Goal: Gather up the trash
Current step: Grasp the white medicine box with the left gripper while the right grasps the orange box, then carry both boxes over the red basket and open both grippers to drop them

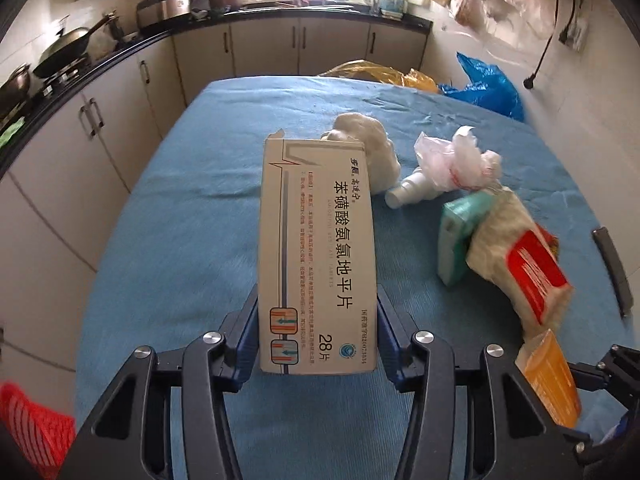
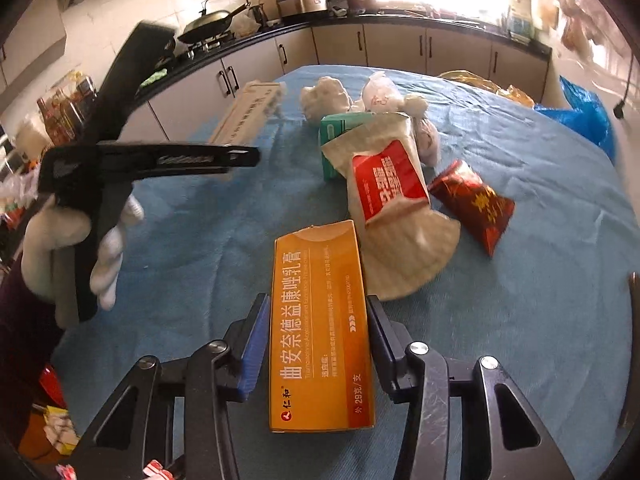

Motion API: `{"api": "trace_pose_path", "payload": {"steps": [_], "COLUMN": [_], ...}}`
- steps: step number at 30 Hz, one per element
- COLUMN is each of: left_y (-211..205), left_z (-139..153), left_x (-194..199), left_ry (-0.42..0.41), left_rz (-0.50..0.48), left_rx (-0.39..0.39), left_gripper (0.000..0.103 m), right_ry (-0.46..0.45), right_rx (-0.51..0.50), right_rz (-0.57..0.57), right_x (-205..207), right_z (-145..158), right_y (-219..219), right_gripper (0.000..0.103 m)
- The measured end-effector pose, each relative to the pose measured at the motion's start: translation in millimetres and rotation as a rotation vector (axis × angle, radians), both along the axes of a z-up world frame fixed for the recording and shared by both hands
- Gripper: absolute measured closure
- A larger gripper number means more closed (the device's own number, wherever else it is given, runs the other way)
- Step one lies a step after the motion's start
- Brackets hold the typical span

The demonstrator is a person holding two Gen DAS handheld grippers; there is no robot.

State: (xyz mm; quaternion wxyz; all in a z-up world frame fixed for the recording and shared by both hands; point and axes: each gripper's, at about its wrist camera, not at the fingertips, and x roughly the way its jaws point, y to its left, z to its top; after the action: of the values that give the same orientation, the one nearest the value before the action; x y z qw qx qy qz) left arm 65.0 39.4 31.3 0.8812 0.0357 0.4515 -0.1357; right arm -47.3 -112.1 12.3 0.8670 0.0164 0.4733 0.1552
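Orange carton (image 2: 322, 332) (upright) clamped in right hand-held gripper (image 2: 316, 344)

The red basket (image 1: 34, 428) is cut off at the frame's corner, and the red-labelled paper packet (image 1: 524, 256) is motion-blurred.

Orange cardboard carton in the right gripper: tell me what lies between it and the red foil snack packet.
In the right wrist view, a crumpled cream paper bag with a red label lies between the orange carton and the red packet.

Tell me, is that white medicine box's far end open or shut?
Open. On the white box, a flap stands up loose at the far top corner, seen from the left tool's camera.
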Motion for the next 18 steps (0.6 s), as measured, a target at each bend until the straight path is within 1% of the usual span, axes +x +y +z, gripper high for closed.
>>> {"api": "trace_pose_path", "payload": {"steps": [3,10,14,18], "left_y": [12.2,36.1,53.1,72.3], "left_z": [8.7,27.9,37.4,44.7], "left_x": [-24.6,-93.9,-133.0,-169.4], "left_ry": [0.004,-0.034,-0.063,-0.108], "left_rz": [0.033,0.087,0.126,0.172], "left_rx": [-0.023,-0.028,-0.026,0.0], "left_gripper": [0.053,0.053,0.053,0.053], "right_ry": [-0.006,-0.033,-0.035,-0.041], "right_rx": [0.012,0.013,0.021,0.021], "right_rz": [-0.011,-0.028,-0.031,-0.013], "right_x": [-14.9,-48.2,-59.9,-69.5], "right_z": [4.9,17.5,21.5,24.6], "right_y": [0.0,5.4,12.7,26.8], "right_gripper": [0.052,0.052,0.052,0.052]}}
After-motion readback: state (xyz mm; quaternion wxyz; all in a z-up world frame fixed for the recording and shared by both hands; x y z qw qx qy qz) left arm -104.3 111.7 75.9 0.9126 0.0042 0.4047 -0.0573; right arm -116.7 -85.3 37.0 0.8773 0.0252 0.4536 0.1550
